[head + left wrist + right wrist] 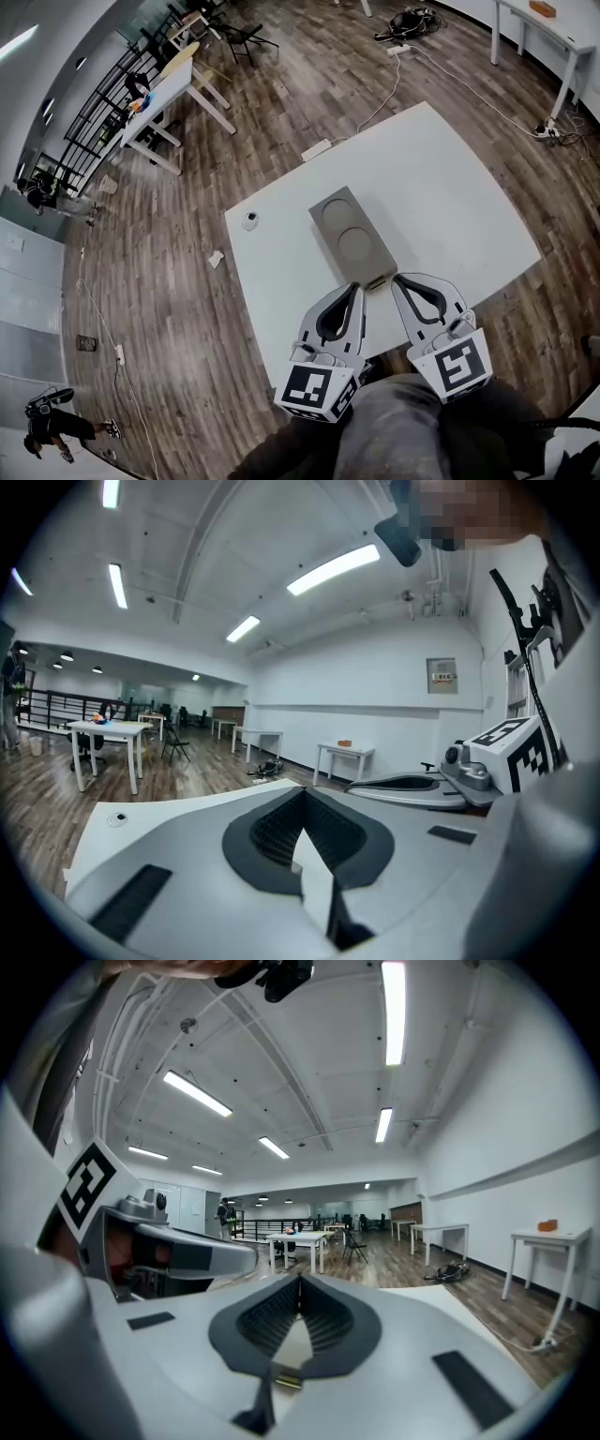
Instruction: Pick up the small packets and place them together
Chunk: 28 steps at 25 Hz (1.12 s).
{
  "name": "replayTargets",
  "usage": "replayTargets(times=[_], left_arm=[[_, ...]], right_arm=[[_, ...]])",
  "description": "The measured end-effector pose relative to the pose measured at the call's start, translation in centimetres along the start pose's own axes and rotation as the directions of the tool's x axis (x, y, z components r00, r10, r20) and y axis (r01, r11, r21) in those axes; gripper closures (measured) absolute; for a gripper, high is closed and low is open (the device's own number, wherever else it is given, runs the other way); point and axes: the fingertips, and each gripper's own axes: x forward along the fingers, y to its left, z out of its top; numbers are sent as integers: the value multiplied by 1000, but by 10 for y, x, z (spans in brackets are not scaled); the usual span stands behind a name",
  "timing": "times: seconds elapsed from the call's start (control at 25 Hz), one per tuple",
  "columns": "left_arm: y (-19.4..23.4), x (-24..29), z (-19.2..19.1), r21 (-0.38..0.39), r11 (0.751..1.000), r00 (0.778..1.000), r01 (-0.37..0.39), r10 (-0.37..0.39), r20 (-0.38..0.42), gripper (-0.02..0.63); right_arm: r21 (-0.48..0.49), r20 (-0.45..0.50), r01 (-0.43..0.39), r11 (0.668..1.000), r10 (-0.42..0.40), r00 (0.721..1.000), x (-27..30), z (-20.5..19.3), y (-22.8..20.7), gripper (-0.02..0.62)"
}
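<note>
A grey oblong block (352, 236) with two round hollows lies on the white table (450, 206). At its near end sits a small tan piece (380, 282), maybe a packet; I cannot tell for sure. My left gripper (359, 287) (302, 794) and right gripper (397, 279) (300, 1281) hover side by side just on either side of that piece, pointing nearly level across the table. Both have their jaws meeting at the tips, and nothing shows clamped between them. Each gripper view also catches the other gripper beside it.
A small white round object (250, 220) sits near the table's left edge, and a white power strip (317, 149) at its far corner with a cable running off over the wood floor. Other tables (173, 89) and chairs stand farther away. A person (52, 427) is at the lower left.
</note>
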Motion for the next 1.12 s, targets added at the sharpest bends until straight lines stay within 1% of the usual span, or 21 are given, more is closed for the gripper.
replayTargets(times=[0.16, 0.36, 0.68, 1.0, 1.12], left_arm=[[0, -5, 5, 5, 999, 999, 33, -33, 15, 603], [9, -20, 2, 8, 999, 999, 44, -44, 31, 603], [9, -33, 0, 2, 997, 997, 72, -72, 15, 603], [11, -36, -5, -3, 995, 995, 98, -97, 10, 603], [10, -34, -16, -8, 994, 994, 112, -112, -11, 603]], right_arm=[[-9, 10, 20, 1000, -20, 1000, 2, 8, 7, 591], [-19, 14, 25, 1000, -25, 1000, 8, 7, 26, 591], [-5, -5, 37, 999, -37, 999, 8, 6, 43, 591], [-12, -14, 64, 998, -64, 998, 6, 1, 46, 591], [-2, -27, 77, 997, -77, 997, 6, -11, 47, 591]])
